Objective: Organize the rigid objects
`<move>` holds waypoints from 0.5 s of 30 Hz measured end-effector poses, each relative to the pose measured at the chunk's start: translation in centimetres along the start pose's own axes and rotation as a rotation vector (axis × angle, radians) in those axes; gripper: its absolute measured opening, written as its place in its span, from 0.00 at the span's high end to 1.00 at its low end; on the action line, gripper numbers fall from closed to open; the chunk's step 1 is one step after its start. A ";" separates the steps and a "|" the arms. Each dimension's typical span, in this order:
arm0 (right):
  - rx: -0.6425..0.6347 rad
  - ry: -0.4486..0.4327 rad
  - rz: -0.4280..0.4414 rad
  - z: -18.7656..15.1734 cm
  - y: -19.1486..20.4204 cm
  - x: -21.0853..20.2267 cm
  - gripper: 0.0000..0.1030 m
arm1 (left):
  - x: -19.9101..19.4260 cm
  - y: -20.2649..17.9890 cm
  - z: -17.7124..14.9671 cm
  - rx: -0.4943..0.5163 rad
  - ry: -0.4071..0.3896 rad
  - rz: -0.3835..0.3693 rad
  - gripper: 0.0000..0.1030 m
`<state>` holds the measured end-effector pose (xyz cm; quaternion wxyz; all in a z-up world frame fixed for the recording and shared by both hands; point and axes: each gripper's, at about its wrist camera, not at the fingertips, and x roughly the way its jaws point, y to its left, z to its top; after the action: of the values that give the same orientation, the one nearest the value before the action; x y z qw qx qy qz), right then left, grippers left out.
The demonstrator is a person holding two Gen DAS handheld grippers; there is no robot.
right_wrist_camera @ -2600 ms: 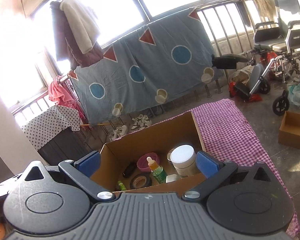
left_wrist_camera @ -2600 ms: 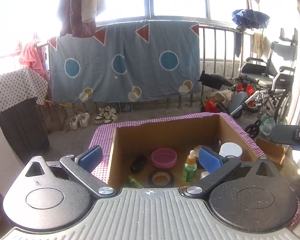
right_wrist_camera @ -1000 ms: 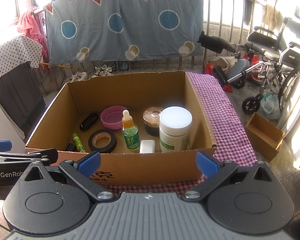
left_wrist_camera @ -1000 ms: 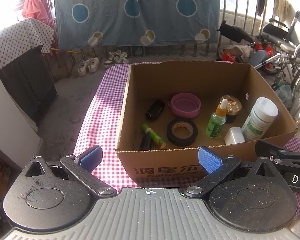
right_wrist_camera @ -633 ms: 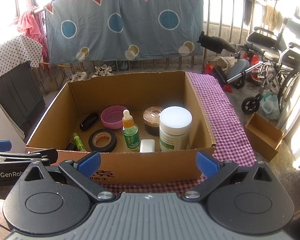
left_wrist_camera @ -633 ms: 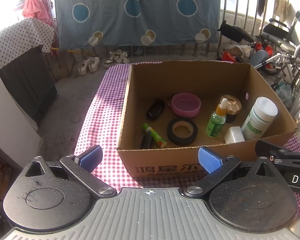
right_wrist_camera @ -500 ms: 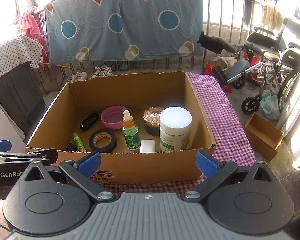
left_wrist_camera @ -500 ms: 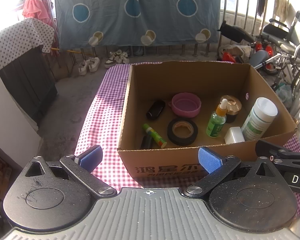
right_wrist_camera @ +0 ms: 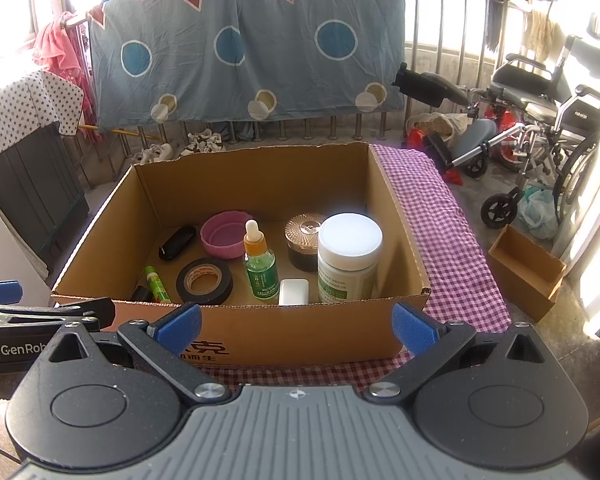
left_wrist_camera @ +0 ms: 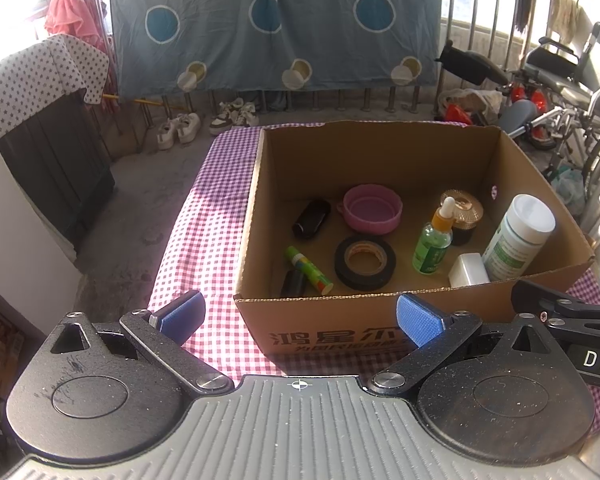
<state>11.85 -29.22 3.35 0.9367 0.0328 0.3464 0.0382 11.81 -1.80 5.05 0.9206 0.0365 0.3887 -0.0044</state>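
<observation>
An open cardboard box (left_wrist_camera: 380, 144) (right_wrist_camera: 260, 168) stands on a table with a purple checked cloth (left_wrist_camera: 204, 232). Inside lie a pink bowl (left_wrist_camera: 373, 209), a black tape roll (left_wrist_camera: 365, 262), a green dropper bottle (left_wrist_camera: 434, 242), a white jar (left_wrist_camera: 518, 238) (right_wrist_camera: 349, 256), a small brown-lidded jar (left_wrist_camera: 462, 214), a white block (left_wrist_camera: 468, 270), a green stick (left_wrist_camera: 308, 265) and a black case (left_wrist_camera: 312, 219). My left gripper (left_wrist_camera: 300, 316) and right gripper (right_wrist_camera: 296, 326) hover open and empty in front of the box's near wall.
A wheelchair (right_wrist_camera: 540, 112) and a small cardboard box (right_wrist_camera: 526, 272) stand on the floor to the right. A blue sheet hangs on the railing (left_wrist_camera: 276, 24) behind the table. A dark cabinet (left_wrist_camera: 48, 152) stands at the left. Shoes (left_wrist_camera: 180, 128) lie on the floor.
Since 2.6 s ago both grippers have pulled back and tilted down, so the whole box is in view. Over the last second nothing has moved.
</observation>
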 end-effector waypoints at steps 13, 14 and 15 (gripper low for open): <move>0.002 0.004 -0.001 -0.1 0.1 0.1 0.00 | -0.1 -0.2 -0.1 -0.003 0.003 0.002 0.01; 0.003 0.005 -0.001 -0.1 0.1 0.1 0.00 | -0.1 -0.2 -0.1 -0.003 0.004 0.002 0.01; 0.003 0.005 -0.001 -0.2 0.2 0.1 0.00 | -0.1 -0.2 -0.2 -0.004 0.004 0.003 0.01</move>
<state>11.78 -29.05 3.12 0.9358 0.0342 0.3488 0.0372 11.53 -2.01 4.96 0.9200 0.0353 0.3903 -0.0020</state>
